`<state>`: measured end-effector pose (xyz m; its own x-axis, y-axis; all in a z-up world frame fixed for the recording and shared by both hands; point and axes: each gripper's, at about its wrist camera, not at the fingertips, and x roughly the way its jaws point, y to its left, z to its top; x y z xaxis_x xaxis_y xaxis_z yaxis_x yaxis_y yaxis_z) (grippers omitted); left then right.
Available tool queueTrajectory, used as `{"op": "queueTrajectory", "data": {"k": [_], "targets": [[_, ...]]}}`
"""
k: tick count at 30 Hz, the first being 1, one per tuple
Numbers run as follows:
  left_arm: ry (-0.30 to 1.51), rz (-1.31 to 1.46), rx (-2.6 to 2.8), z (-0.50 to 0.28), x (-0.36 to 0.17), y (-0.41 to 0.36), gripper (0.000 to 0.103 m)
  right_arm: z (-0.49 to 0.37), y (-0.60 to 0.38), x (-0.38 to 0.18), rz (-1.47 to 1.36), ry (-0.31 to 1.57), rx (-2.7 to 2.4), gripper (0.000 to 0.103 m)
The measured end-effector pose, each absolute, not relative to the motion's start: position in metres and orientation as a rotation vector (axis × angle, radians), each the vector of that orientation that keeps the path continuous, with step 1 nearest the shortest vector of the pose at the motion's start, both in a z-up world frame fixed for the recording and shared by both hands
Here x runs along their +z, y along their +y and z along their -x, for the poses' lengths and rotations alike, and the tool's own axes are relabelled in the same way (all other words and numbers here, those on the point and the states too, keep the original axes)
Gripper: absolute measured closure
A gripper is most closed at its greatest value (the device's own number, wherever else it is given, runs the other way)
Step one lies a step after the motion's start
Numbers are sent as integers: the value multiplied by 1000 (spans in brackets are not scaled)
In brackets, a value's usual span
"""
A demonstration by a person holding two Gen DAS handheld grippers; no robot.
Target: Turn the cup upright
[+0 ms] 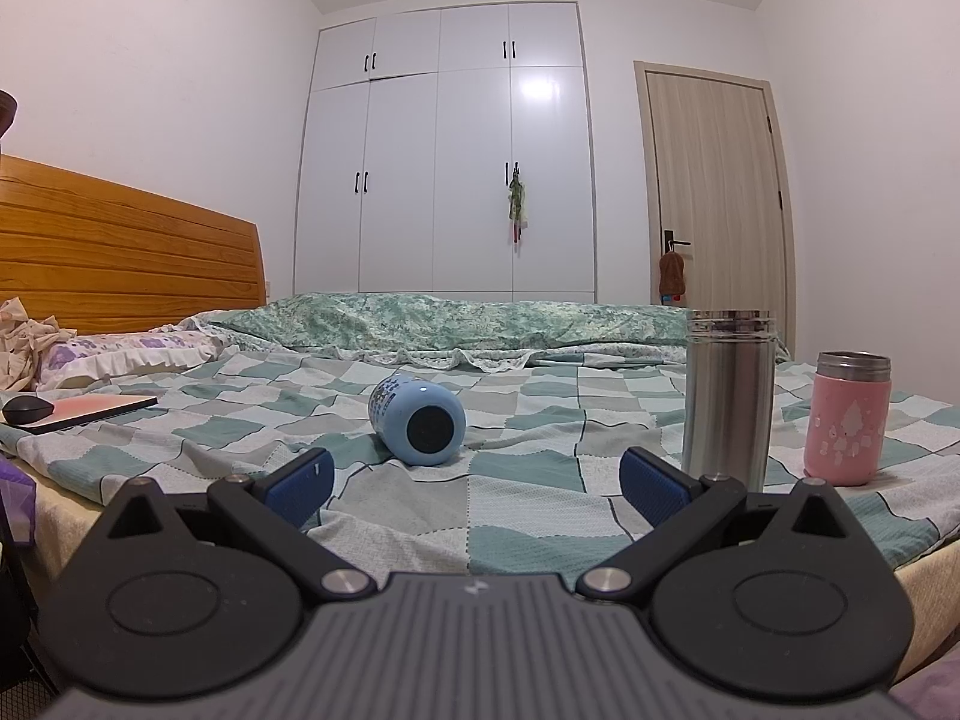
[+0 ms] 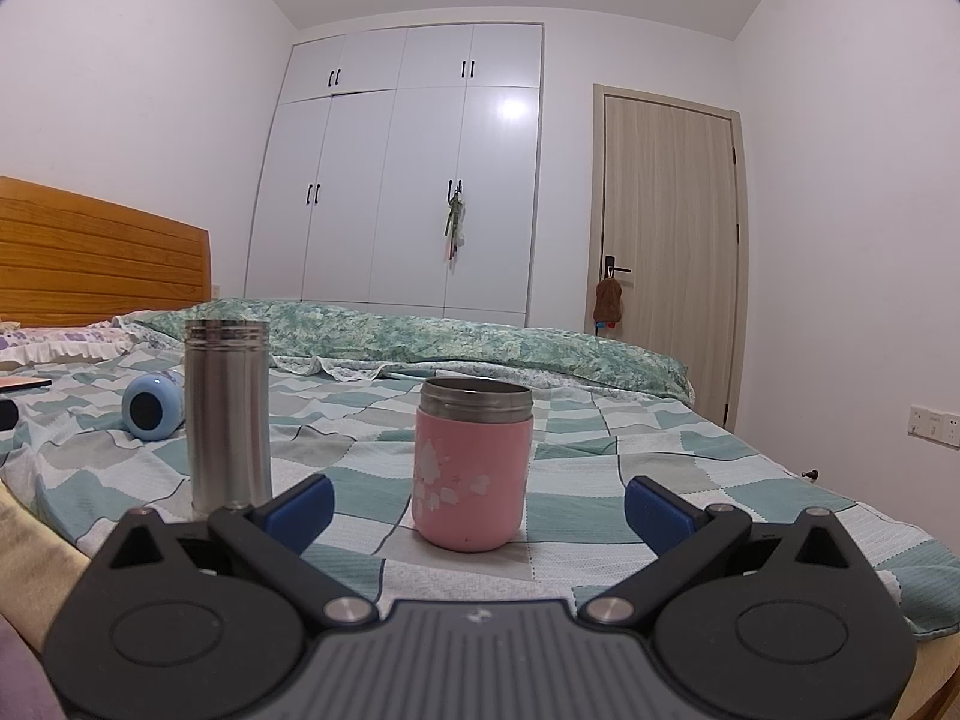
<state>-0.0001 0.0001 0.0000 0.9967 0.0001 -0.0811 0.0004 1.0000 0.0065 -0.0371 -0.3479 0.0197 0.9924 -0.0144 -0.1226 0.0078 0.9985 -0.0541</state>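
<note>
In the left wrist view, the light blue cup (image 1: 420,420) lies on its side at the centre of the frame, on the green, grey and white checked bedsheet (image 1: 528,480). One dark round end faces the camera; which end it is cannot be told. The left gripper (image 1: 477,480) fills the bottom of the frame with its blue-padded fingers (image 1: 300,483) spread wide and nothing between them; the cup lies beyond the fingertips, apart from them.

At the right of that frame a tall stainless steel flask (image 1: 727,399) stands upright, and just right of it a shorter pink tumbler (image 1: 847,420) with a steel rim also stands upright. At the left edge a black computer mouse (image 1: 25,408) rests on a flat notebook (image 1: 90,409), near a purple flowered pillow (image 1: 120,354) and the wooden headboard (image 1: 120,252). A green patterned quilt (image 1: 450,321) lies across the far side of the bed, with a white wardrobe (image 1: 447,150) and a pale wood door (image 1: 714,192) behind.

In the right wrist view, the right gripper (image 2: 479,507) is likewise wide apart and empty at the bottom of the frame. The pink tumbler (image 2: 474,462) stands at centre, just beyond the fingertips and between their lines. The steel flask (image 2: 227,414) stands left of it, and the blue cup (image 2: 150,405) lies at the left of the frame, beyond the flask.
</note>
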Motion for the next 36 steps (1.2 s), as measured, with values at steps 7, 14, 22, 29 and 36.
{"op": "queueTrajectory", "data": {"k": [7, 14, 22, 29, 36], "targets": [[81, -7, 0, 0, 0, 0, 0, 37, -348, 20, 54, 124, -11, 0], [81, -7, -1, 0, 0, 0, 0, 36, -347, 19, 54, 124, -11, 0], [84, -7, 1, 0, 0, 0, 0, 38, -344, 20, 56, 107, 7, 0], [125, -1, -14, -5, 13, 7, 0, 38, -316, 35, 130, -16, 179, 0], [153, -25, 12, -18, 40, 26, 0, 3, -259, 62, 196, -51, 476, 0]]}}
